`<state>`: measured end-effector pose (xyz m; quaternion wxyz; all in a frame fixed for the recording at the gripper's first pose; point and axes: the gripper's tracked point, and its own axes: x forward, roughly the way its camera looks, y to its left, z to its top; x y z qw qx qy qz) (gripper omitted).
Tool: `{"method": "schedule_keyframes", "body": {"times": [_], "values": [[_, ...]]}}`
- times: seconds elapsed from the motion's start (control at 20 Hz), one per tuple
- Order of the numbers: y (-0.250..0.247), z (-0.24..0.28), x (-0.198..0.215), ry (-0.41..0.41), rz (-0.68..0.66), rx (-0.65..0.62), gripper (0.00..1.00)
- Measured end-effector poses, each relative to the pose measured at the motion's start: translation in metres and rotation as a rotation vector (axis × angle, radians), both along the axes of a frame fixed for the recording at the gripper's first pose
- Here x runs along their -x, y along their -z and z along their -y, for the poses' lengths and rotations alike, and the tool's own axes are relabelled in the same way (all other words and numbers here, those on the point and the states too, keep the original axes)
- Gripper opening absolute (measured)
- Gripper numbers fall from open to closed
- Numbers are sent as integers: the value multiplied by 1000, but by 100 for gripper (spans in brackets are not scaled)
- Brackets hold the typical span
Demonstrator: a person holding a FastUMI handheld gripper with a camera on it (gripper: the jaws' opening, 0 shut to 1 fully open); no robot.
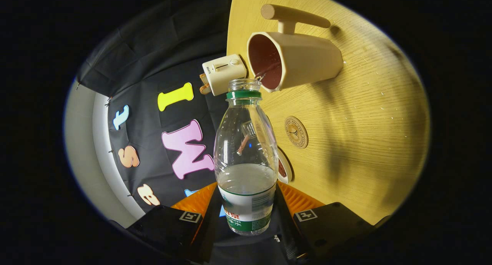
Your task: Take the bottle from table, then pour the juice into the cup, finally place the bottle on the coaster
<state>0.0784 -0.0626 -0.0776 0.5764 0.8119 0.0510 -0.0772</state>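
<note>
Since the gripper is rolled sideways, its fingers clamp the bottle low on the body, open neck touching the cup rim on the table, so liquid can run in; coaster lies just beside the bottle, unused

A cup, a round coaster and a small toaster are borne by the wooden table, all beyond the fingers.

The bottle hides most of the small white dish behind it, and its base sinks out of sight between the fingers. The coaster's print is unreadable.
</note>
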Motion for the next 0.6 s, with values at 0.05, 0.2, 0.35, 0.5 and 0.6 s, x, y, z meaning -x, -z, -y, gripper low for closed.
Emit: {"method": "schedule_keyframes", "body": {"times": [0.05,0.2,0.35,0.5,0.6], "values": [[-1,1,-1,2,1,-5,73],[-4,2,-2,9,5,-19,73],[-7,1,-2,14,8,-35,73],[-8,1,-3,15,10,-50,73],[-9,1,-3,15,12,-60,73]]}}
